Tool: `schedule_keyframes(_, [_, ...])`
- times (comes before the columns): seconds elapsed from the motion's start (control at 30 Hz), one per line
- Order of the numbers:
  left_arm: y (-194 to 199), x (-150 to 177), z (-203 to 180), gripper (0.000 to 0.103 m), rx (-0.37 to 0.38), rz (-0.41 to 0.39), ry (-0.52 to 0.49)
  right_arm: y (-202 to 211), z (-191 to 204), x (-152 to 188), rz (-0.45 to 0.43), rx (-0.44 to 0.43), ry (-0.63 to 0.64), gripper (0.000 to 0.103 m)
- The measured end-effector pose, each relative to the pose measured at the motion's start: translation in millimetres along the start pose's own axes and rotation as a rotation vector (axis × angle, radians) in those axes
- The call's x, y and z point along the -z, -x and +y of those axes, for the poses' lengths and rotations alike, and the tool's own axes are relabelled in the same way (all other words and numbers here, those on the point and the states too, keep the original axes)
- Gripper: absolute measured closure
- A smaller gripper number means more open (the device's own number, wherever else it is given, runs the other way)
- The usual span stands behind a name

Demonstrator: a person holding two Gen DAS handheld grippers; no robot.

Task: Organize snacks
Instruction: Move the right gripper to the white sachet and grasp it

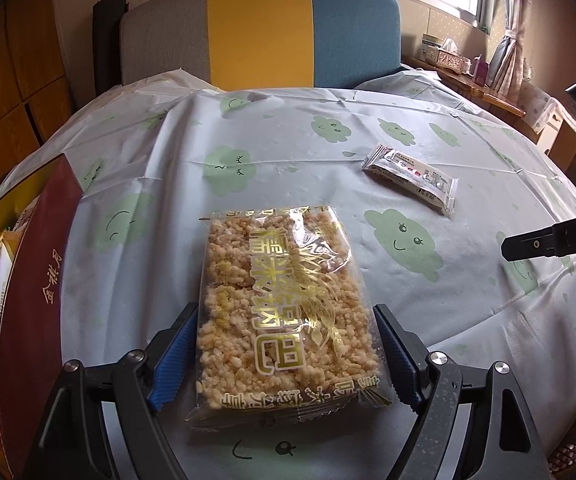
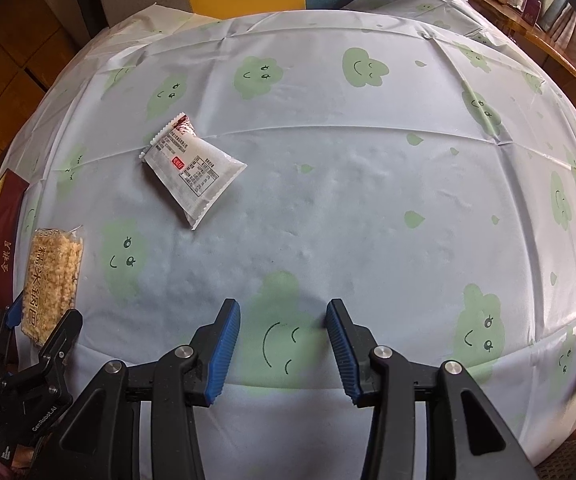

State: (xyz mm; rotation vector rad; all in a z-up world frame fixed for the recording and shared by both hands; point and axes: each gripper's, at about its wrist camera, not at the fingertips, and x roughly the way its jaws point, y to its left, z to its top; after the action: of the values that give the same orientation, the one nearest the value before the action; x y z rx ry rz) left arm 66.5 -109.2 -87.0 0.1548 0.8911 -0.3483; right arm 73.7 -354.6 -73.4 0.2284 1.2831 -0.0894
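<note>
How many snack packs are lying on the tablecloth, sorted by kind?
Clear pack of puffed rice cakes: 1
Small white sachet: 1
Total: 2

The dark red box (image 1: 36, 280) is cut off at the left edge, and the small print on the white packet (image 2: 192, 164) is too tiny to read.

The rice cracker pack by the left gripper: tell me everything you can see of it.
The rice cracker pack is a clear plastic wrapper with gold lettering over pale, crumbly puffed-rice slabs. It lies flat on the tablecloth, beside the maroon box. The left gripper straddles its near end, blue pads at each side; whether they press is unclear.
</note>
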Motion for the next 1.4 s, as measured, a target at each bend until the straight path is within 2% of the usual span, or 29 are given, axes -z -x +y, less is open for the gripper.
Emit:
schedule_keyframes(0.23, [0,1,1,0.017,0.006,-0.015,0.006,5,15,-8,-0.003,-0.011,0.041,0.057])
schedule_keyframes(0.37, [-1,1,2,0.016,0.010,-0.020,0.012,5,29,-23,0.002,-0.011,0.113,0.057])
schedule_keyframes(0.53, [-2,1,2,0.016,0.011,-0.027,0.011,2,47,-47,-0.038,-0.023,0.215,0.057])
schedule_keyframes(0.67, [-1,3,2,0.016,0.011,-0.032,0.010,-9,56,-68,-0.057,-0.027,0.277,0.057])
schedule_keyframes(0.83, [-1,3,2,0.015,0.007,-0.031,0.007,-29,74,-94,-0.069,0.018,0.337,0.057])
schedule_keyframes(0.9, [-1,2,1,0.015,0.006,-0.030,0.005,-37,81,-101,-0.062,-0.023,0.358,0.050])
schedule_keyframes(0.97, [-1,2,1,0.014,0.006,-0.032,0.006,-46,91,-104,-0.041,-0.025,0.381,0.050])
schedule_keyframes(1.03, [-2,2,1,0.014,0.007,-0.033,0.006,-49,96,-98,-0.041,-0.005,0.410,0.051])
schedule_keyframes(1.07, [-2,2,1,0.014,0.007,-0.034,0.006,-48,98,-96,-0.050,-0.001,0.416,0.060])
schedule_keyframes(1.17, [-2,2,1,0.014,0.006,-0.036,0.005,-40,95,-80,-0.032,0.009,0.429,0.067])
schedule_keyframes(1.23, [-2,3,1,0.014,0.006,-0.037,0.006,-35,92,-62,-0.009,0.020,0.452,0.067])
schedule_keyframes(1.33, [-2,2,0,0.014,0.000,-0.034,0.004,-26,81,-33,0.049,-0.030,0.439,0.065])
schedule_keyframes(1.4, [-3,1,0,0.013,-0.005,-0.028,0.001,-23,75,-17,0.030,-0.033,0.443,0.063])
